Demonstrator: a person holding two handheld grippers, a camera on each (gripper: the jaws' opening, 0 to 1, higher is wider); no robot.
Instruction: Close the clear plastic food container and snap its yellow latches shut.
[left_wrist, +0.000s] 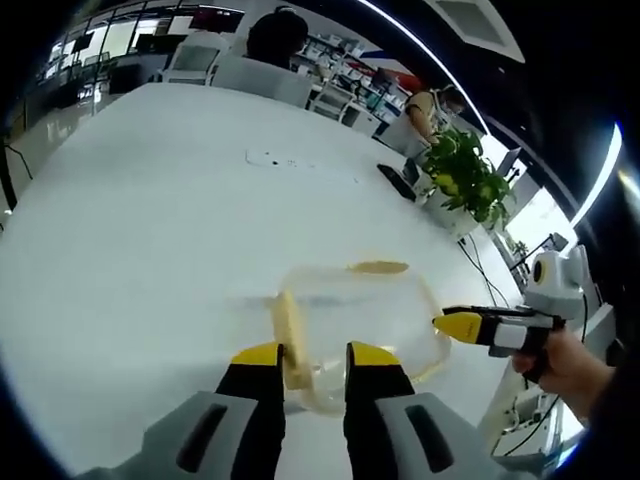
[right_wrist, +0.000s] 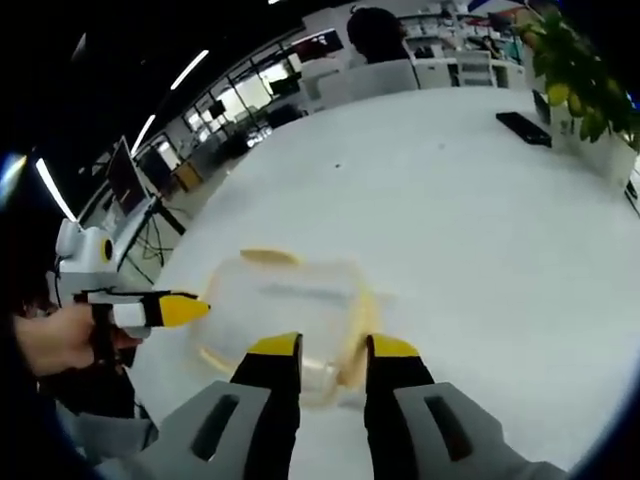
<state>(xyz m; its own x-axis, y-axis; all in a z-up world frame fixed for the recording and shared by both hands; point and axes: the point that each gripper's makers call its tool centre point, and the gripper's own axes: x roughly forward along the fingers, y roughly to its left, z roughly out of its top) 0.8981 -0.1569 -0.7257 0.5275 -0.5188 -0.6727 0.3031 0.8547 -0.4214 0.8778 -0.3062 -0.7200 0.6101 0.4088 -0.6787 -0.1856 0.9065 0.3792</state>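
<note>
Jaws of both grippers, left (left_wrist: 312, 352) and right (right_wrist: 335, 345), stand apart, empty. Clear rectangular plastic food container (left_wrist: 360, 320) just ahead looks light and slippery. Press its yellow latches (left_wrist: 290, 340) at their edges.

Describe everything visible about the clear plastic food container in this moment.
The clear plastic food container is a shallow, rounded-rectangular box of see-through plastic with yellow latches on its sides, lying flat on the white table. It looks blurred, so whether the lid is fully seated is unclear. The left gripper straddles one latch side; the right gripper straddles the opposite edge.
</note>
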